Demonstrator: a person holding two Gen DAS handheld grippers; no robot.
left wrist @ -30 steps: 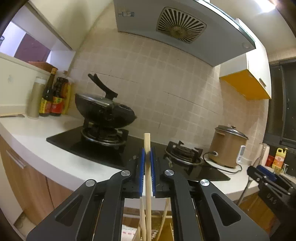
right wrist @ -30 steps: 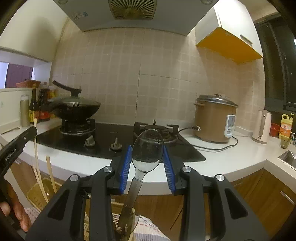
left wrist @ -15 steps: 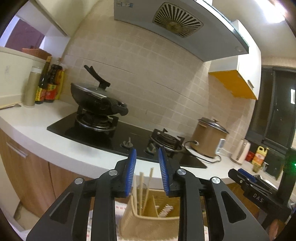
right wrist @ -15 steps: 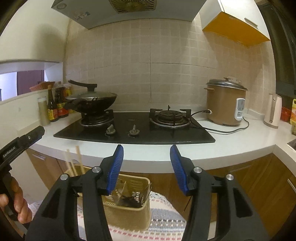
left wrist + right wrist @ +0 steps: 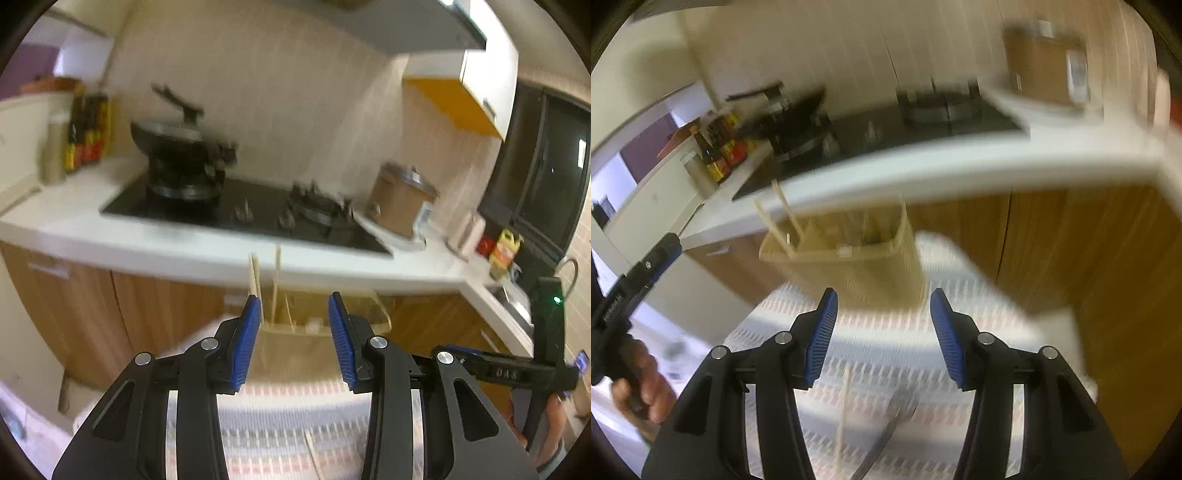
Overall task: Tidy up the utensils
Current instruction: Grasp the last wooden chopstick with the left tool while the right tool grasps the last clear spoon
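Left wrist view, blurred: sauce bottles [image 5: 86,134] far left on the white counter [image 5: 110,236], then a black wok [image 5: 177,147] on the hob [image 5: 236,210], a brown rice cooker [image 5: 400,201] further right, a yellow bottle [image 5: 504,253] near the far right corner. Left gripper [image 5: 293,341] has its blue pads wide apart w/ nothing btwn them. Past the pads stands the beige utensil basket [image 5: 321,332] on a striped mat [image 5: 280,432], in front of the wood cabinets [image 5: 147,306]; chopsticks [image 5: 256,278] stand upright in its left part. One loose stick lies on the mat, near edge. The other tool shows at right.

Right wrist view, also blurred: the left gripper [image 5: 663,251] and the hand [image 5: 642,387] holding it sit at far left. Basket [image 5: 849,254] is centre, tilted in frame, chopsticks [image 5: 783,221] in its left compartment. Right gripper [image 5: 881,332] fingers spread wide, empty, near side of the basket. On the mat [image 5: 886,362] btwn the fingers lie a single chopstick [image 5: 844,410] and, just right of it, a metal utensil [image 5: 886,435]; can't tell which kind.
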